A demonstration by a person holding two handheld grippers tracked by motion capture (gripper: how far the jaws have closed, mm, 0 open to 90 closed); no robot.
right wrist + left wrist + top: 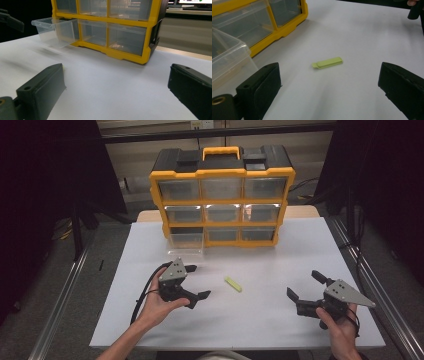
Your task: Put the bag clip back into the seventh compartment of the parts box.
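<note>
The white-covered tabletop [280,255] takes up most of the space in front of the person. At its far edge stands a yellow-and-black plastic organiser cabinet [222,195] with three rows of clear drawers and a yellow carry handle on top. Its bottom-left clear plastic drawer [185,242] is pulled out toward the person, open at the top.

Nearer the person, the left gripper [196,281] is held in the left hand [159,304] just in front of that drawer, its black fingers [262,87] spread wide with nothing between them. The right gripper [306,285], held in the right hand [341,330], sits low toward the right edge of the tabletop, its fingers [42,90] also wide apart and bare, pointing toward the cabinet.

Between the two grippers, closer to the left one, a small flat pale-green plastic clip [233,284] lies on the white sheet, untouched by either. In the left gripper view it sits ahead of the spread fingers, roughly centred between them [328,62].
</note>
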